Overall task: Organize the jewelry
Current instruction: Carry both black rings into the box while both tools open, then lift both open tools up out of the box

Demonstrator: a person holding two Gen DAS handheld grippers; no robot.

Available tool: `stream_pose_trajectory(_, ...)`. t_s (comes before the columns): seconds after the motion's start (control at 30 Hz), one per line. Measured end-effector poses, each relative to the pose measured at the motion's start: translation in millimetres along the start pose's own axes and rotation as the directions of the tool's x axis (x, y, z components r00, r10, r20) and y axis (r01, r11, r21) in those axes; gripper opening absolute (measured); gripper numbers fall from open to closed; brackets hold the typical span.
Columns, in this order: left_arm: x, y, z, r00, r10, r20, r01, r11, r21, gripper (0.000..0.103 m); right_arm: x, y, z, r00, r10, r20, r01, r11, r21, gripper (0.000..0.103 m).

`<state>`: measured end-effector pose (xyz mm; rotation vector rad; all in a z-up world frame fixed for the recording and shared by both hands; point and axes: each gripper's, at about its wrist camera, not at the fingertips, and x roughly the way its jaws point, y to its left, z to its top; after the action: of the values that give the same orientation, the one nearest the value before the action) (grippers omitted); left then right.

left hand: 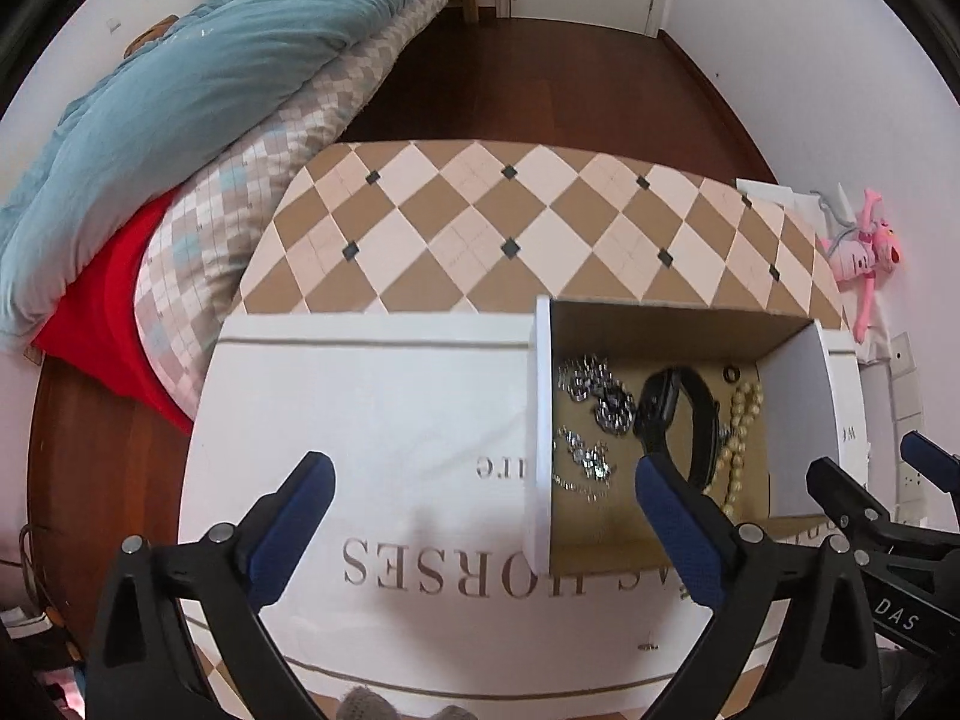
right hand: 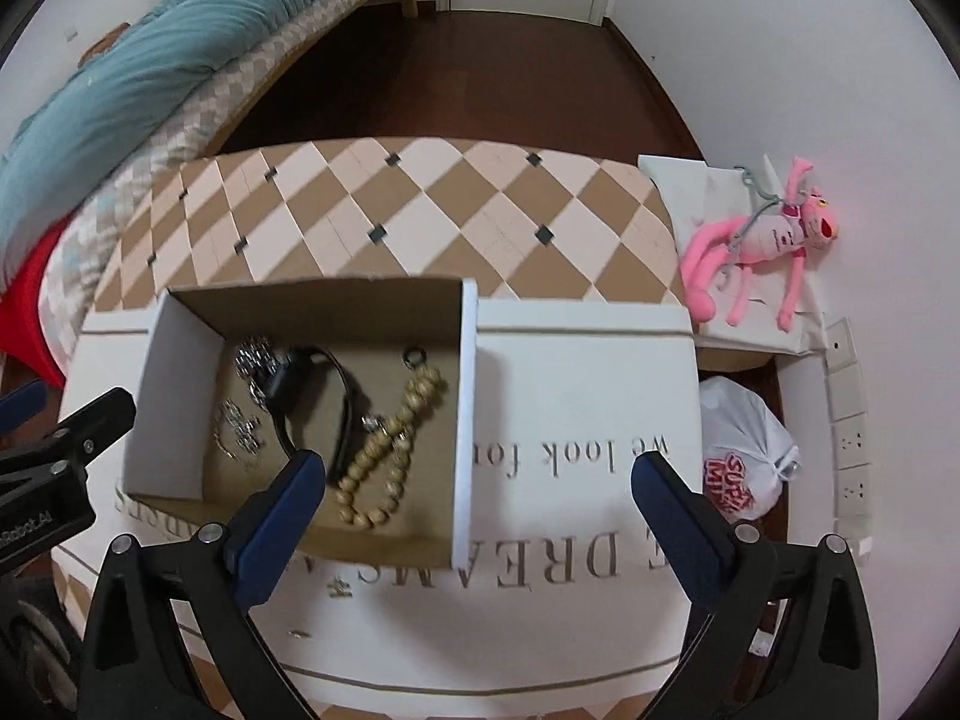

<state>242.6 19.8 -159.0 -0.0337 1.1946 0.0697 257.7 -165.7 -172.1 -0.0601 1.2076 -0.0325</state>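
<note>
An open cardboard box (left hand: 543, 420) (right hand: 465, 420) with white walls stands on a white printed mat. Inside lie a black watch (left hand: 690, 414) (right hand: 318, 384), a beige bead bracelet (left hand: 741, 450) (right hand: 384, 462), silver jewelry pieces (left hand: 594, 396) (right hand: 252, 360) and a small dark ring (left hand: 731, 373) (right hand: 415, 355). My left gripper (left hand: 483, 474) is open and empty, in front of the box's left wall. My right gripper (right hand: 474, 474) is open and empty, in front of the box's right wall; it also shows at the right edge of the left wrist view (left hand: 870, 468).
The mat (left hand: 372, 420) (right hand: 588, 396) lies on a checkered table (left hand: 480, 228) (right hand: 420, 210). A bed with a blue quilt (left hand: 180, 90) (right hand: 120, 78) is at the left. A pink plush toy (right hand: 768, 246) and a white plastic bag (right hand: 744, 450) are at the right by the wall.
</note>
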Motion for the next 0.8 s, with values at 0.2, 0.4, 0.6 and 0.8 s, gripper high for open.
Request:
stream_pose_trajectory(0.2,-10.6,-3.9,-10.9,1.000,0.009,0.014,-0.009,1.000,0.002,0.103,-10.1,-4.9,-10.7,1.000,-0.008,0.018,0.007,1.000,0.024,0.103)
stream_pose_trajectory(0.4,-35.1,-4.2,-21.3,0.998,0.042,0.054,-0.042,0.999,-0.004,0.103,-36.4,-9.8,-24.1,0.998,-0.020,0.068,0.018,0.999,0.028,0.103)
stream_pose_trajectory(0.6,-66.7,-5.6,-30.6,0.995,0.020,0.100,-0.020,1.000,-0.002,0.103,-69.7,-12.1,-39.6,0.993,-0.018,0.121,0.014,0.999,0.037,0.103)
stream_pose_trajectory(0.8,-100.5,-9.3,-39.8,0.989,-0.004,0.149,0.004,1.000,0.006,0.103,-109.1,-17.8,-49.8,0.982,-0.019,0.188,0.009,0.998,0.054,0.103)
